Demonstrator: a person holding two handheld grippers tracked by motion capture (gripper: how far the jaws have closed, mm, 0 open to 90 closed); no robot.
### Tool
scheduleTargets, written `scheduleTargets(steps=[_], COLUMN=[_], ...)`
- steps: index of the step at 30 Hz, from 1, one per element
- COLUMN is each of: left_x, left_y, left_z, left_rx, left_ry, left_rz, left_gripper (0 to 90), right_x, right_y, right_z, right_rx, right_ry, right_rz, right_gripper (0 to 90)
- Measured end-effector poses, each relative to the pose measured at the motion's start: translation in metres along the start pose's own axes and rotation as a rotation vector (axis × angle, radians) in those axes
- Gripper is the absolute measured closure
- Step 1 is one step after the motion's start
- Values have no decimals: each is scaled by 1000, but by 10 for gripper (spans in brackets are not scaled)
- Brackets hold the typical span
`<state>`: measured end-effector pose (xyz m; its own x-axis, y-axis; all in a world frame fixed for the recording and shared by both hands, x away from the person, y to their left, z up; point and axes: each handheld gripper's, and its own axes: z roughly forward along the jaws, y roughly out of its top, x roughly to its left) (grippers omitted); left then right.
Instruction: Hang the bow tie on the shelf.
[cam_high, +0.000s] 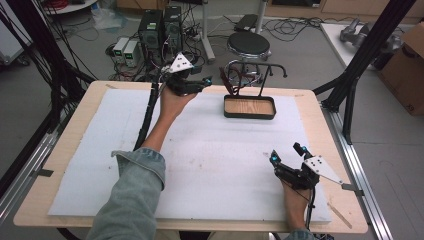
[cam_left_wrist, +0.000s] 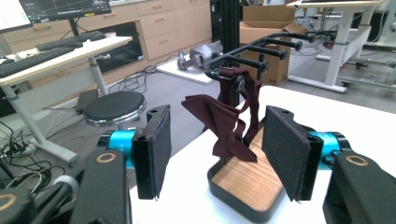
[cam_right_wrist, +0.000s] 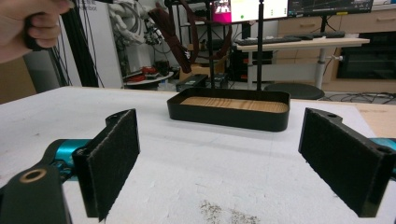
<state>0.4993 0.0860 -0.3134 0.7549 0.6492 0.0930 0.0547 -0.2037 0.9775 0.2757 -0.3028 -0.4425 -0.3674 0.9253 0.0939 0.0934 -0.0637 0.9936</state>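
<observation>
A black rack (cam_high: 255, 70) with hooked arms rises from a black tray with a wooden floor (cam_high: 249, 106) at the far middle of the table. A dark red cloth (cam_high: 234, 77) hangs from the rack's left hook, seen close up as the cloth (cam_left_wrist: 224, 121) above the tray (cam_left_wrist: 247, 182). My left gripper (cam_high: 206, 81) is held just left of the cloth, open, pointing at it, its jaws (cam_left_wrist: 219, 140) empty. My right gripper (cam_high: 286, 152) rests open near the front right; from the right gripper (cam_right_wrist: 231, 158) the tray (cam_right_wrist: 229, 114) lies ahead.
A white foam mat (cam_high: 215, 150) covers most of the wooden table. The left gripper's cable (cam_high: 147, 115) trails across the mat's left part. Beyond the far edge stand a round stool (cam_high: 248, 45) and computer towers (cam_high: 160, 30). A cardboard box (cam_high: 407, 65) sits off to the right.
</observation>
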Motion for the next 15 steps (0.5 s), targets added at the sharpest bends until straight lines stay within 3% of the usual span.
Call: scheduleTargets(steps=[9, 15], left_x=[12, 15], left_y=[-4, -10], left_z=[-50, -81], left_rx=[1, 31], left_ry=[11, 23], left_rz=[29, 64], left_gripper=[365, 317], right_x=[0, 0], right_y=[0, 0], right_z=[0, 0], right_rx=[2, 3], right_ry=[-6, -9], right_rz=[0, -2], right_gripper=[117, 117])
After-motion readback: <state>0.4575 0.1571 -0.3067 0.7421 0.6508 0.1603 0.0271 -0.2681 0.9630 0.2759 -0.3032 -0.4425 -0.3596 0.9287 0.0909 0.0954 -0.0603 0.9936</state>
